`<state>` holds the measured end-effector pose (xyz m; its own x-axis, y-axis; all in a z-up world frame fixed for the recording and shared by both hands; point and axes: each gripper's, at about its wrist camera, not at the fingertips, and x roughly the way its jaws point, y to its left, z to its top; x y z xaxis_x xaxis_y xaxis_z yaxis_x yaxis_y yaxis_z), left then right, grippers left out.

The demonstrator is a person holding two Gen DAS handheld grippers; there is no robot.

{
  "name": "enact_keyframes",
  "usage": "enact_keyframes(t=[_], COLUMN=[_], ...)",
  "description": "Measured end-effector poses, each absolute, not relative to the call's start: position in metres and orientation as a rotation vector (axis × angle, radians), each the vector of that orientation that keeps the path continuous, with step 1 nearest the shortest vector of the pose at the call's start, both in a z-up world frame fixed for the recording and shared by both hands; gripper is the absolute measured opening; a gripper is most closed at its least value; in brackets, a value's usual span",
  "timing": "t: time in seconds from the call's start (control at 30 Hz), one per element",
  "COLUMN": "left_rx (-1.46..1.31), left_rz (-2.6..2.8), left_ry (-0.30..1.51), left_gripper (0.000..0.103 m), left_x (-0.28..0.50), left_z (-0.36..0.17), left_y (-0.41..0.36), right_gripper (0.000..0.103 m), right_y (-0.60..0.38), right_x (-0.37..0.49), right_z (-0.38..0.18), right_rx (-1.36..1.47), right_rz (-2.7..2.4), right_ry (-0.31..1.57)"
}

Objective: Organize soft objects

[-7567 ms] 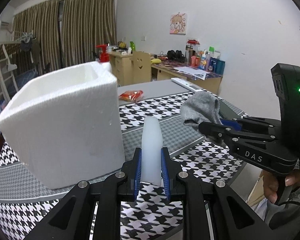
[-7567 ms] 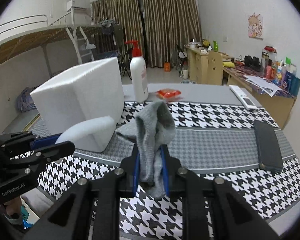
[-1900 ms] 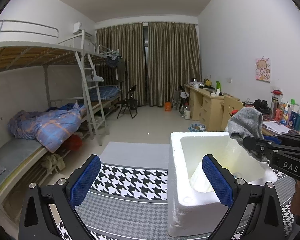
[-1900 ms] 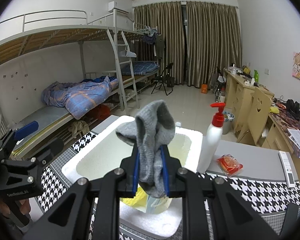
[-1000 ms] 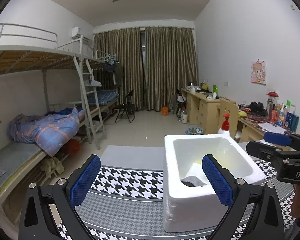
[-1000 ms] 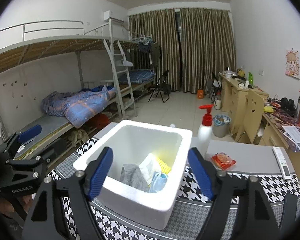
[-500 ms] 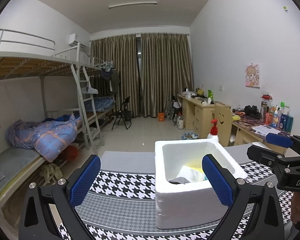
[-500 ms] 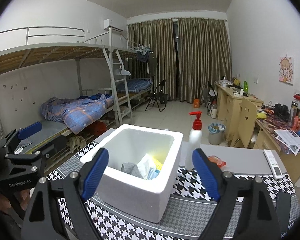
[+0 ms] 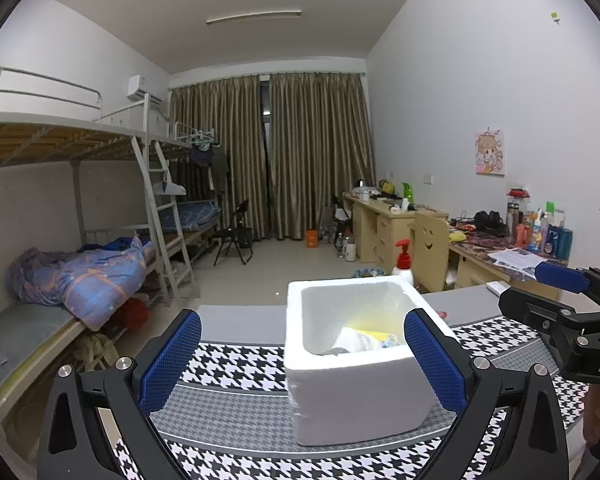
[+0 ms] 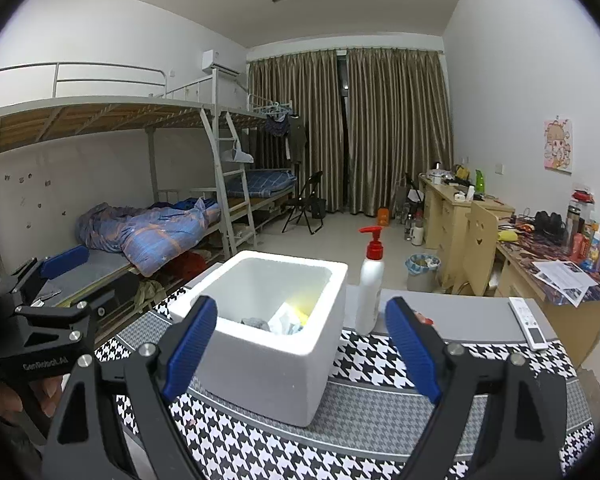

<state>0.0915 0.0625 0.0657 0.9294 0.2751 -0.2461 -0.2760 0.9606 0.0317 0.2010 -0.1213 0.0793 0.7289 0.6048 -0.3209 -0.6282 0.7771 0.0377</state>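
Note:
A white foam box (image 9: 356, 392) stands on the houndstooth table cloth (image 9: 236, 364); it also shows in the right wrist view (image 10: 276, 372). Inside lie a grey sock (image 10: 255, 323), a white soft piece (image 10: 285, 320) and something yellow (image 9: 374, 334). My left gripper (image 9: 302, 360) is open and empty, held back from the box. My right gripper (image 10: 300, 348) is open and empty, above and behind the box. Each gripper shows at the edge of the other's view.
A white pump bottle with a red top (image 10: 371, 280) stands just behind the box. A white remote (image 10: 528, 322) lies at the table's far right. An orange packet (image 10: 422, 319) lies behind the right finger. Bunk beds stand at left, desks at right.
Both grippers let go of their soft objects into the box and opened. Over the last second both have drawn back and up, so the box looks smaller and lower.

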Motion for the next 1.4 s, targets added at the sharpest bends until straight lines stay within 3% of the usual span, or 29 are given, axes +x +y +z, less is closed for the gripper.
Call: enact_keyframes(t=[1.4], left_rx=[0.005], left_rz=[0.22], left_ry=[0.181], left_gripper=[0.102], left_x=[0.026], left_z=[0.063], left_y=[0.012], right_gripper=[0.095], right_y=[-0.173], right_x=[0.115], right_z=[0.062], right_rx=[-0.042], right_rz=[0.607], right_ry=[0.219])
